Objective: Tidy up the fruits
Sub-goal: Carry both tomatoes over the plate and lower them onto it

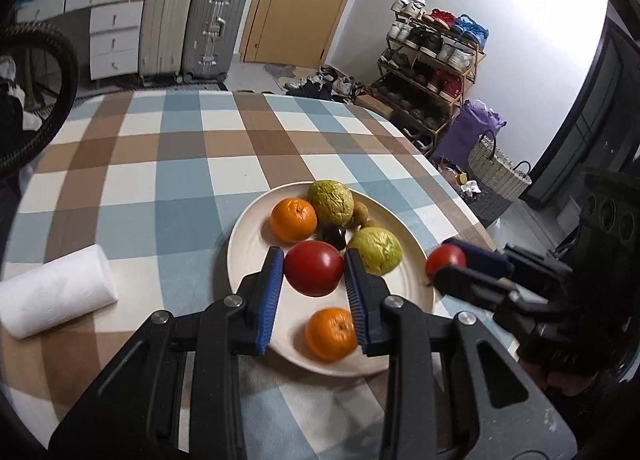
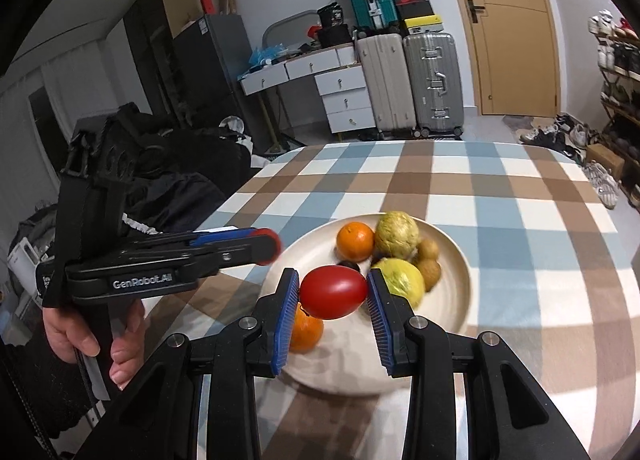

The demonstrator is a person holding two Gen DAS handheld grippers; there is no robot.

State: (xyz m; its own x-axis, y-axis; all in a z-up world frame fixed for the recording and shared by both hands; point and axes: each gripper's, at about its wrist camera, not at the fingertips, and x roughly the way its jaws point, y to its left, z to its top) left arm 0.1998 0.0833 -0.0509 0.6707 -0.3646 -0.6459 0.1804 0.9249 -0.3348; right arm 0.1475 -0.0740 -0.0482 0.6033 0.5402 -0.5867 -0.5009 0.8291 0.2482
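Right wrist view: right tongs clamp a red tomato over the plate, so lower gently toward six o'clock, avoiding the orange; left tongs grip a second tomato.

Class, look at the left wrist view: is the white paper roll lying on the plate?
No, the white paper roll lies on the checked cloth, apart from the plate.
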